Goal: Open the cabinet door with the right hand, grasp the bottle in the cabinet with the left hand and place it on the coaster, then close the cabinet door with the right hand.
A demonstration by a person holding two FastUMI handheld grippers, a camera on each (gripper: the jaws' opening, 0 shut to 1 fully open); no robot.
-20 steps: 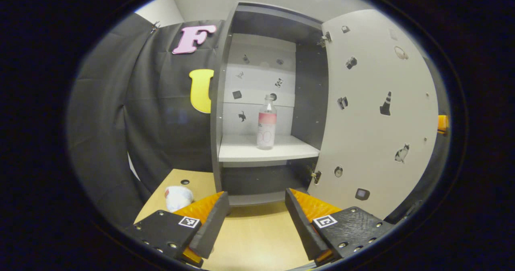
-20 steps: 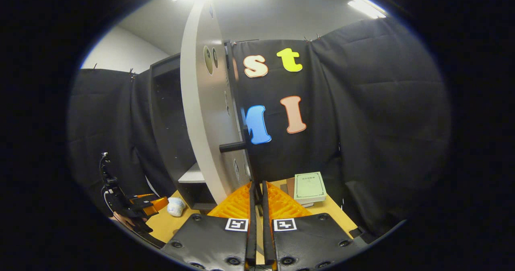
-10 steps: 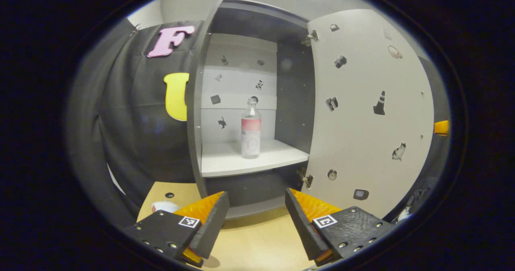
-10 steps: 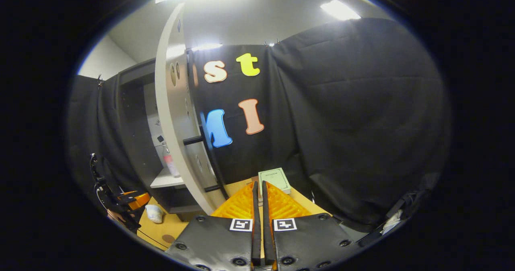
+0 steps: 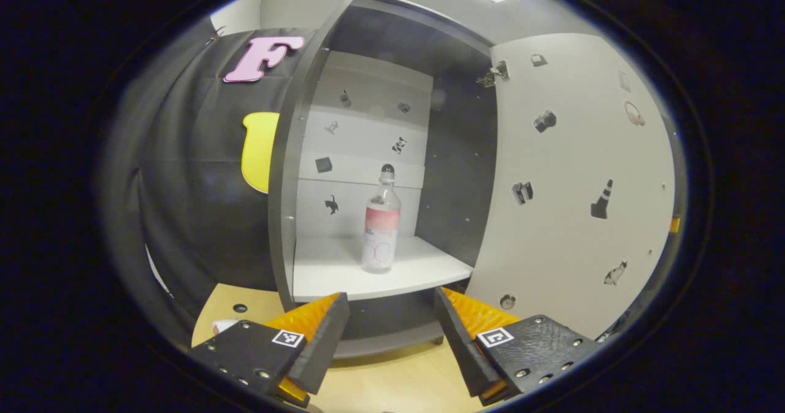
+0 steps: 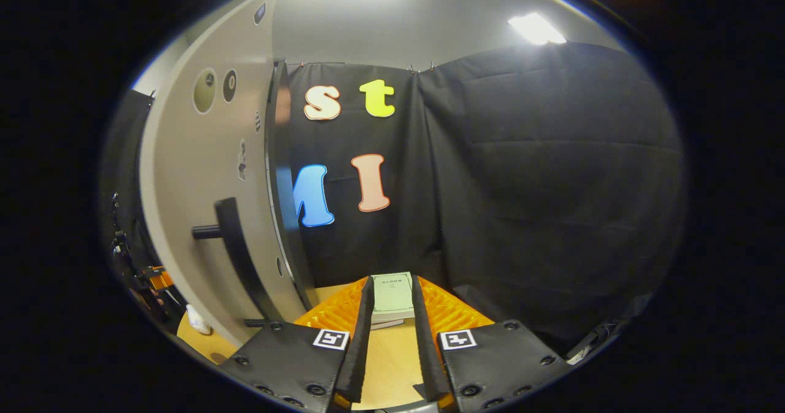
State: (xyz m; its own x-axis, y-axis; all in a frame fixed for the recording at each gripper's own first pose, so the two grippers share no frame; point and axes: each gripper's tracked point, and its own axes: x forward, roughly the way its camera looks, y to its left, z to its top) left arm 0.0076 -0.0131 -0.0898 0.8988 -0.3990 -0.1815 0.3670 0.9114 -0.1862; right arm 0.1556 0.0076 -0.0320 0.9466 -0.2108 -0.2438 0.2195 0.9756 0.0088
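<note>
Left gripper (image 5: 391, 327): fingers spread wide, nothing between them, held low in front of cabinet (image 5: 283, 173), above tan tabletop (image 5: 398, 379). Right gripper (image 6: 391, 333): fingers parted by a narrow gap, gripping nothing, clear of door handle (image 6: 236, 250).

Cabinet door (image 5: 576, 173) swung open to the right in left gripper view; hinges visible at top and bottom of inner edge; small picture stickers scattered over inner face. Same door (image 6: 202, 198) seen from outside in right gripper view, dark bar handle standing off it, well left of right gripper.

Bottle (image 5: 380, 229) upright on white shelf (image 5: 343, 275) inside cabinet, roughly centred, clear body with pink label band, cap on. Apart from both fingers of left gripper; shelf edge just above fingertips in view.

Small white object (image 5: 224, 325) on tabletop at left of cabinet base, partly hidden. Greenish book (image 6: 392, 291) lying on tabletop beyond right gripper, seen between its fingers. Coaster: cannot tell which item, if any.
</note>
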